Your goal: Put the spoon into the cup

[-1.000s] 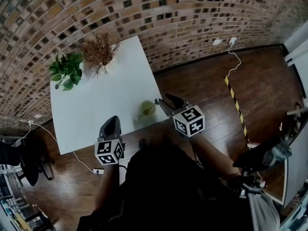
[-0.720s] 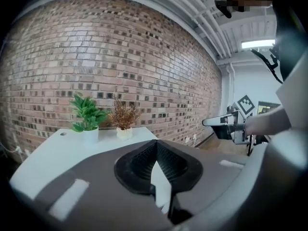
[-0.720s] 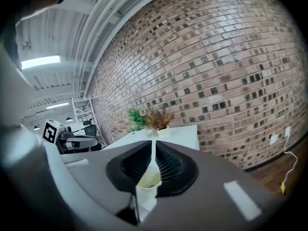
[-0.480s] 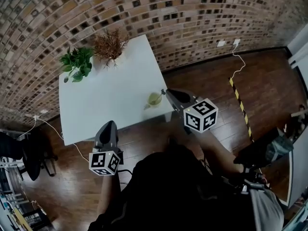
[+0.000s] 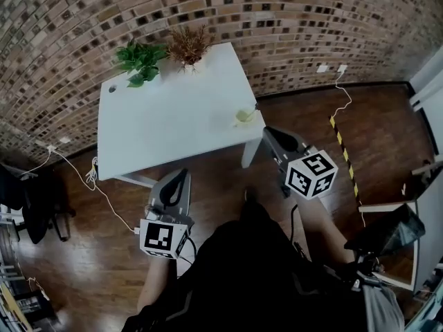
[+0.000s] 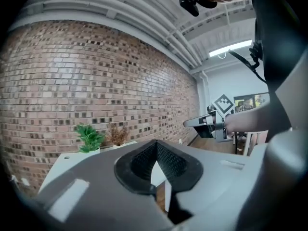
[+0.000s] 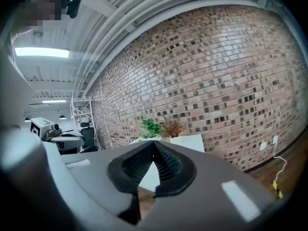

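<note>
A pale green cup (image 5: pixel 243 117) stands near the front right corner of the white table (image 5: pixel 166 123). A thin handle seems to stick out of it, too small to be sure that it is the spoon. My right gripper (image 5: pixel 268 131) hangs over the wooden floor just off that corner, jaws shut and empty (image 7: pixel 154 146). My left gripper (image 5: pixel 181 174) is below the table's front edge, also shut on nothing (image 6: pixel 155 144). The right gripper (image 6: pixel 211 125) shows level in the left gripper view. Neither gripper view shows the cup.
A green plant (image 5: pixel 140 57) and a dried brown plant (image 5: pixel 188 45) stand at the table's far edge by the brick wall. Cables (image 5: pixel 90 178) trail on the floor at left. A yellow-black strip (image 5: pixel 344 151) lies on the floor at right. A dark chair (image 5: pixel 28 199) sits at far left.
Both grippers have drawn back from the table toward the person and risen. The right gripper, beside the cup a second ago, is now off the table's corner.
</note>
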`<state>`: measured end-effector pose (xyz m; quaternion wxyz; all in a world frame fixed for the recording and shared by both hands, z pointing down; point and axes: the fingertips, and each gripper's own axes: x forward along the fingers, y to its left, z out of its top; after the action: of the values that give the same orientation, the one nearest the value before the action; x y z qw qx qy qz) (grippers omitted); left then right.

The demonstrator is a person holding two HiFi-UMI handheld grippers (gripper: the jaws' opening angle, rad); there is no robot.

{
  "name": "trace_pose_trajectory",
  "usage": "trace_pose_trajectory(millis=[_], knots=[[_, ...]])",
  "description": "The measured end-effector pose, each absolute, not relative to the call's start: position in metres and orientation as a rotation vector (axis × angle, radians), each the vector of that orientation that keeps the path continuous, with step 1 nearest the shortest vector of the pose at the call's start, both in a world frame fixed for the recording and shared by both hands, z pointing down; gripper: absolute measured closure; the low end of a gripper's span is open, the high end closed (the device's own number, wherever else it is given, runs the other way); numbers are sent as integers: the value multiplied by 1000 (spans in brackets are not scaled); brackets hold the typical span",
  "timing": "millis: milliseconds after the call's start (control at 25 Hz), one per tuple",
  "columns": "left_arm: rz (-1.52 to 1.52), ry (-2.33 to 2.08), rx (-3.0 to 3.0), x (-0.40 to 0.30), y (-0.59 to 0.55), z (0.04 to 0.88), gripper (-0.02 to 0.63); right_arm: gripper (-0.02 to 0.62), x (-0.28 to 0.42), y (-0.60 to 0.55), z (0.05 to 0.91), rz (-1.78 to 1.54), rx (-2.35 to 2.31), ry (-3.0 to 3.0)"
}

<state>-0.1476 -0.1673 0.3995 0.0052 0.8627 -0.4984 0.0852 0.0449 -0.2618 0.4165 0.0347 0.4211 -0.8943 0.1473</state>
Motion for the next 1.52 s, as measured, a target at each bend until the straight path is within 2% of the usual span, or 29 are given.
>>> trace_pose_trajectory(millis=[480,1120,1520], knots=[[43,-1416,2638,-145,-79,413,612,589,49,-141,397,375,1325,-2717],[142,-1495,2584,-62,34,361,612,588,126,-36,375,421,1262,-2826],[138,-1334,2627,-67,65,377,612,589,94,9,374,396,1322,-2831]])
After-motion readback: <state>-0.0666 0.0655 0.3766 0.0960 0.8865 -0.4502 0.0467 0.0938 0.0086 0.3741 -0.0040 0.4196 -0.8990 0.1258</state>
